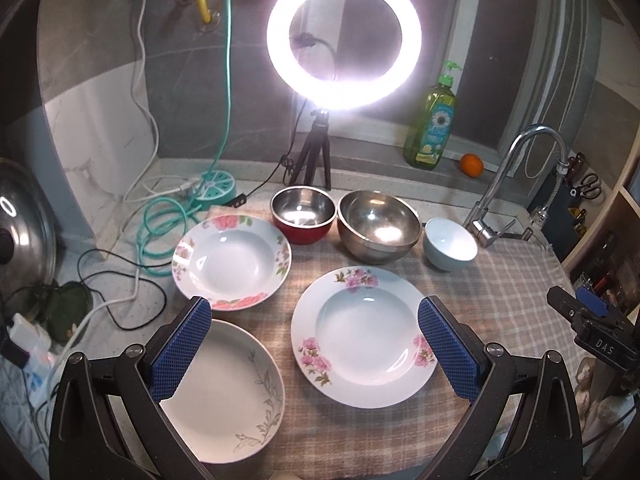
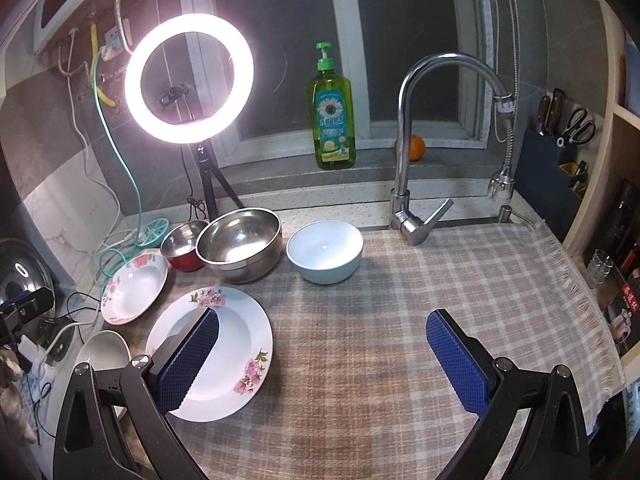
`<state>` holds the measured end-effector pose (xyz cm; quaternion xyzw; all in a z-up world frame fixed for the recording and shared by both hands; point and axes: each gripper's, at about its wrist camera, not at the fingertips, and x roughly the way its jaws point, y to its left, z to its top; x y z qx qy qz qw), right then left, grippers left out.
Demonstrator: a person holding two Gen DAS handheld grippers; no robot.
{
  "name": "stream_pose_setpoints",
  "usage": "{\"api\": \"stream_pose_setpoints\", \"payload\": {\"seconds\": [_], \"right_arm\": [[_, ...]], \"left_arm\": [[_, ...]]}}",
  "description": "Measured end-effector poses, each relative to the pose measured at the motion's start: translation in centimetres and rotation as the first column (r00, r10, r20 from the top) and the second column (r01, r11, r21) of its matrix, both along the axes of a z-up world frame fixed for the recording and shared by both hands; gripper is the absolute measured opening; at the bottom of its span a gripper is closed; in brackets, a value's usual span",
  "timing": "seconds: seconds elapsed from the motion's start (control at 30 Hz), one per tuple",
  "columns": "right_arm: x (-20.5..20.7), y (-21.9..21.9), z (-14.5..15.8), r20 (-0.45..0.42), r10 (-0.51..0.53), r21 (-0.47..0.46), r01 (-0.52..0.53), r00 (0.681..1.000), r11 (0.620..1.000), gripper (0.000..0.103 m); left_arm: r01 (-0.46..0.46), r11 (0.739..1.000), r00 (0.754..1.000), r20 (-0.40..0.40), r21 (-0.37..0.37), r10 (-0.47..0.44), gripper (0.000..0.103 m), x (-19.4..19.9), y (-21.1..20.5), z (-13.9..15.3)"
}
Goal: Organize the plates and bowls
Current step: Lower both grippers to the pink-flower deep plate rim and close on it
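Three plates lie on the checked cloth [image 1: 500, 312]: a pink-flowered plate [image 1: 362, 336] in the middle, a red-flowered plate [image 1: 232, 262] behind it to the left, and a grey-leaf plate [image 1: 224, 396] at the front left. Behind them stand a red steel bowl [image 1: 303, 214], a large steel bowl [image 1: 379, 226] and a pale blue bowl [image 1: 450, 243]. My left gripper [image 1: 314, 312] hangs open above the plates, holding nothing. My right gripper [image 2: 322, 326] is open too, over bare cloth [image 2: 440, 280], its left finger [image 2: 188, 360] over the pink-flowered plate [image 2: 236, 344].
A lit ring light [image 1: 344, 36] on a tripod stands behind the bowls. A tap [image 2: 416, 184] rises at the back right, with a green soap bottle [image 2: 332, 116] and an orange [image 2: 416, 147] on the sill. Cables and a pot lid [image 1: 24, 232] crowd the left.
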<state>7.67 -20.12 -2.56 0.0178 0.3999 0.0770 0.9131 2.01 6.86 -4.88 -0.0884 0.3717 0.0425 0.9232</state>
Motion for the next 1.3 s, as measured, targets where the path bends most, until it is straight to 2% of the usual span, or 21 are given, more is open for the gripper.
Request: {"api": "stream_pose_setpoints", "payload": {"seconds": [0.1, 0.23, 0.43, 0.53, 0.57, 0.6, 0.67, 0.73, 0.87, 0.9, 0.97, 1.07, 1.13, 1.3], "right_arm": [[0.5, 0.6, -0.9, -0.021, 0.021, -0.004, -0.021, 1.0, 1.0, 0.103], [1.3, 1.3, -2.2, -0.068, 0.039, 0.003, -0.039, 0.997, 0.999, 0.103], [3.0, 1.9, -4.5, -0.167, 0.071, 0.08, -0.058, 0.983, 0.995, 0.103], [4.0, 2.2, -5.9, -0.208, 0.086, 0.101, -0.066, 0.974, 0.993, 0.102], [4.1, 2.4, -6.1, -0.216, 0.094, 0.109, -0.071, 0.972, 0.991, 0.101], [4.4, 2.5, -6.5, -0.228, 0.108, 0.121, -0.082, 0.968, 0.989, 0.098], [4.8, 2.9, -7.2, -0.251, 0.136, 0.141, -0.102, 0.958, 0.985, 0.086], [5.2, 3.5, -8.1, -0.282, 0.163, 0.156, -0.122, 0.946, 0.98, 0.064], [5.8, 4.0, -9.6, -0.331, 0.192, 0.191, -0.133, 0.924, 0.973, 0.059], [6.0, 4.1, -10.0, -0.343, 0.199, 0.2, -0.135, 0.918, 0.97, 0.054], [6.5, 4.3, -10.7, -0.362, 0.209, 0.211, -0.139, 0.908, 0.968, 0.044], [7.2, 4.2, -11.6, -0.382, 0.219, 0.237, -0.134, 0.898, 0.962, 0.04], [7.7, 4.3, -12.3, -0.399, 0.227, 0.253, -0.131, 0.888, 0.958, 0.03], [8.5, 4.1, -13.9, -0.439, 0.239, 0.291, -0.114, 0.866, 0.95, 0.029]], "left_arm": [[-0.007, 1.0, 1.0, -0.027, 0.001, 0.007, 0.102, 0.5, 0.8, -0.9], [-0.006, 1.0, 0.997, -0.073, -0.022, 0.004, 0.096, 1.4, 2.0, -2.2], [-0.003, 0.998, 0.991, -0.131, -0.058, -0.005, 0.094, 2.6, 3.2, -4.3], [0.018, 0.996, 0.985, -0.17, -0.091, -0.033, 0.078, 3.2, 3.4, -5.3], [0.024, 0.995, 0.983, -0.178, -0.1, -0.041, 0.078, 3.4, 3.5, -5.7], [0.031, 0.994, 0.981, -0.187, -0.108, -0.051, 0.077, 3.6, 3.5, -6.0], [0.046, 0.991, 0.976, -0.204, -0.124, -0.07, 0.069, 4.0, 3.5, -6.6], [0.058, 0.989, 0.972, -0.219, -0.134, -0.087, 0.066, 4.5, 3.5, -7.2], [0.079, 0.975, 0.957, -0.258, -0.208, -0.133, 0.052, 5.4, 3.8, -8.7], [0.083, 0.97, 0.952, -0.268, -0.23, -0.145, 0.049, 5.6, 3.8, -9.1], [0.101, 0.966, 0.944, -0.282, -0.238, -0.168, 0.036, 6.1, 3.7, -9.8], [0.116, 0.963, 0.937, -0.295, -0.244, -0.188, 0.029, 6.7, 3.5, -10.5], [0.121, 0.955, 0.929, -0.307, -0.271, -0.205, 0.025, 7.2, 3.5, -11.0], [0.12, 0.958, 0.92, -0.334, -0.262, -0.207, 0.025, 8.5, 3.9, -11.9]]}}
